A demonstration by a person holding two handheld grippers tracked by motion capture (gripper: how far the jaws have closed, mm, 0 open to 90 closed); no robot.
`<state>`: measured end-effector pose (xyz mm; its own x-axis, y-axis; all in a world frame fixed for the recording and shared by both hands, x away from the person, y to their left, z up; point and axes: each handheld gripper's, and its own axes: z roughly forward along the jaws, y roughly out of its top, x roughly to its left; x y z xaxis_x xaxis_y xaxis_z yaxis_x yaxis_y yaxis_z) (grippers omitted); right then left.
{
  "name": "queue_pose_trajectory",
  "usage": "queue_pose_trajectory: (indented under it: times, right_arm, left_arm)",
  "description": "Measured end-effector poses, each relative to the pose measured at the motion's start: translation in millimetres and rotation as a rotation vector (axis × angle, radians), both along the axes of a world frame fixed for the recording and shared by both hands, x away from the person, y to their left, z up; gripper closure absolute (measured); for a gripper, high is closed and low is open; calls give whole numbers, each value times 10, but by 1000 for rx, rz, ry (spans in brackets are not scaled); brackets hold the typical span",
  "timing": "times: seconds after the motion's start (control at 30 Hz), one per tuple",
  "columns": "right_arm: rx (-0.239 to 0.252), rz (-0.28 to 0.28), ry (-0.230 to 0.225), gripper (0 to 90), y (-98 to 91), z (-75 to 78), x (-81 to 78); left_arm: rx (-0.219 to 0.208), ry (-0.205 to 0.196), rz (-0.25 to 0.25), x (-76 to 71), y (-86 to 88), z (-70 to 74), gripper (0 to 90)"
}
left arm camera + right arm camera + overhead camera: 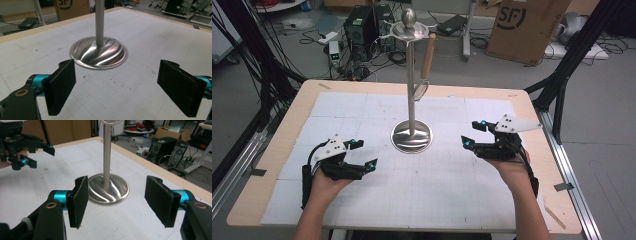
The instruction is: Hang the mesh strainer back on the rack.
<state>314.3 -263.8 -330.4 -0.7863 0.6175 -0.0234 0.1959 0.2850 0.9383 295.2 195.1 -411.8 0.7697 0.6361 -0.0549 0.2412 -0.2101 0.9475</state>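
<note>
Both claws empty and wide, flanking the steel stand (411, 136) mid-surface; right claw (476, 134) a touch nearer (pole upright, dead ahead), left claw (363, 154) nearer the near edge.

Grey concrete floor (602, 125), strewn with black cables (384, 52); black desktop computer tower (360, 26); brown cardboard box (524, 27); black metal frame struts (572, 55); possibly a white power strip (328, 37).
</note>
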Motion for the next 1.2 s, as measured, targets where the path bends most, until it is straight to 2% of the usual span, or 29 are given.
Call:
queue_pose_trajectory:
  times: [0.37,0.6,0.97,1.2]
  right_arm:
    - [39,-20,25,337,-166,-301,-149]
    - [31,-34,36,331,-206,-460,-217]
    - [37,-29,32,306,-222,-504,-256]
    - [33,-19,49,281,-205,-563,-229]
  left_arm:
    - [2,-8,-5,-7,-9,-2,159]
    - [-4,-6,-7,-5,-6,0,159]
    - [-2,-6,-12,-1,-29,-9,159]
    - [-6,-5,-17,-4,-37,-3,159]
